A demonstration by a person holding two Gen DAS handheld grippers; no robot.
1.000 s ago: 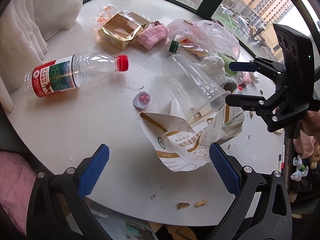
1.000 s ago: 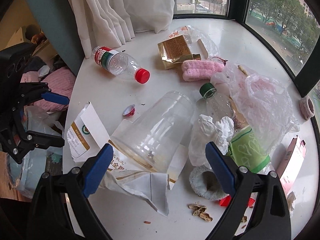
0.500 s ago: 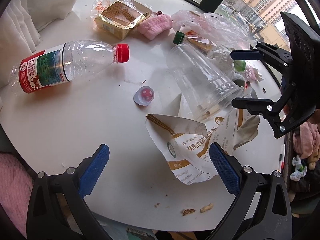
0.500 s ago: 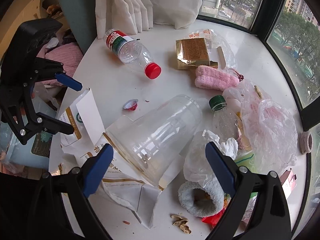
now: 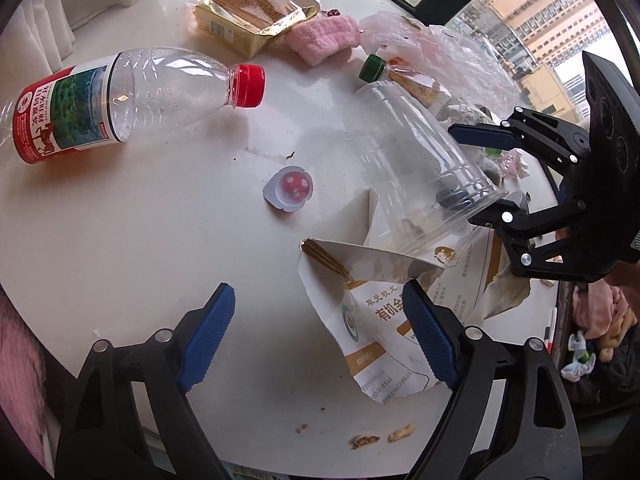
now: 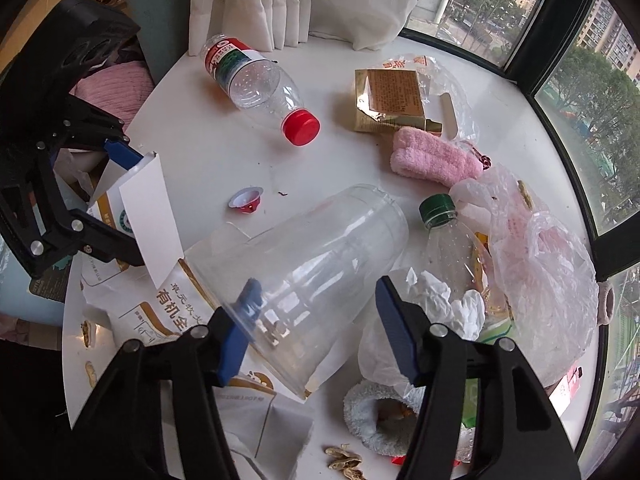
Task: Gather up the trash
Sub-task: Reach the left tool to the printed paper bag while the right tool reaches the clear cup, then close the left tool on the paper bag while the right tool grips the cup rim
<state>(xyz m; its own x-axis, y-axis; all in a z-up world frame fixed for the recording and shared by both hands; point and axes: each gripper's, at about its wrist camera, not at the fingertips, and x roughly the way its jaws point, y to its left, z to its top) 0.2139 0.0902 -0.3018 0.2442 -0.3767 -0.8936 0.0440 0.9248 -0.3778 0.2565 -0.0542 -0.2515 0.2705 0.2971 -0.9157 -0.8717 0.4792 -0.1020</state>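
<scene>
A large clear plastic cup (image 6: 304, 264) lies on its side on a torn white paper bag (image 5: 384, 320) on the round white table (image 5: 120, 240). My right gripper (image 6: 320, 320) is open, its jaws straddling the cup's rim end; it also shows in the left wrist view (image 5: 484, 176). My left gripper (image 5: 320, 336) is open, its right pad at the torn edge of the bag; it also shows in the right wrist view (image 6: 120, 200). A clear bottle with a red cap (image 5: 120, 96) lies at the left.
A small red-and-white jelly cup (image 5: 289, 187) sits mid-table. A gold packet (image 5: 256, 8), a pink rolled cloth (image 5: 324, 38), a green-capped bottle (image 6: 444, 232), thin plastic bags (image 6: 540, 264), crumpled tissue (image 6: 444, 300), peanut shells (image 5: 384, 436) and white curtains (image 6: 280, 0) are around.
Both grippers have moved in closer. The right gripper now straddles the cup's rim, and the left gripper has advanced onto the bag's edge.
</scene>
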